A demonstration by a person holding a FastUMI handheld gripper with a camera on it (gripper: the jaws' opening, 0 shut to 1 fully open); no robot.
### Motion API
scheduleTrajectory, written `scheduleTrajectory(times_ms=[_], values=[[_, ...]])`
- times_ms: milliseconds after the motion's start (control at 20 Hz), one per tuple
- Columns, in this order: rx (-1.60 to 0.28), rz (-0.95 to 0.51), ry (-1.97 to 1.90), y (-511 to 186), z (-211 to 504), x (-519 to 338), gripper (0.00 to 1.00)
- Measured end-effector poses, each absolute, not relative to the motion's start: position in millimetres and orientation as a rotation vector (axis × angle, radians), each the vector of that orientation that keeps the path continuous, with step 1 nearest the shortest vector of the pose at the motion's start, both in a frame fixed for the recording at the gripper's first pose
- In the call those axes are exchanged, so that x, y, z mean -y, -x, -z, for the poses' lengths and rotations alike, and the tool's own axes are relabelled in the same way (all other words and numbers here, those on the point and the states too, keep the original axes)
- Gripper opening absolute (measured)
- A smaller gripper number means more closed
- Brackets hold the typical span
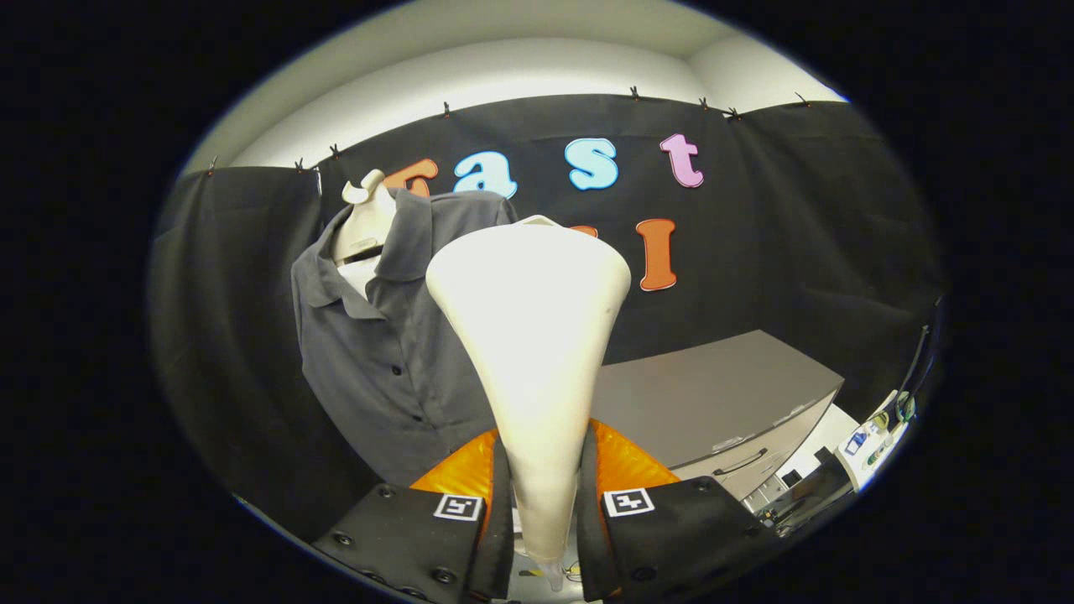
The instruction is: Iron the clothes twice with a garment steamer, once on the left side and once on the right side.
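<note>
Two fingers of your gripper clamp the steamer, held upright just right of the shirt, so tilting risks it slipping from that narrow grip.

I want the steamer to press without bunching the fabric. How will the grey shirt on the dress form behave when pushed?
The grey shirt hangs with soft folds, so it is probably floppy and light. It will likely give and shift sideways under the steamer, held between the tongs. The dress form behind it may give some backing.
</note>
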State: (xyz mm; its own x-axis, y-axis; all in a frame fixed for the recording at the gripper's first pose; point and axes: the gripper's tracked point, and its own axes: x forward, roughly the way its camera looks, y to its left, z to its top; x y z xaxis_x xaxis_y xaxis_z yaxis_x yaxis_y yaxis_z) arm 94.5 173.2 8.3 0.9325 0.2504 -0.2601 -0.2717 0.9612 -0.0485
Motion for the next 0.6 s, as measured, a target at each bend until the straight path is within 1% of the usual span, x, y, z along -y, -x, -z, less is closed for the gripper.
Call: scheduleTrajectory(times_ms=[200, 600], values=[[-0.194, -0.279, 0.071, -95.1, -32.8, -141.0, 0.39], [-0.134, -0.286, 0.077, -116.0, -52.1, -96.0, 0.39]])
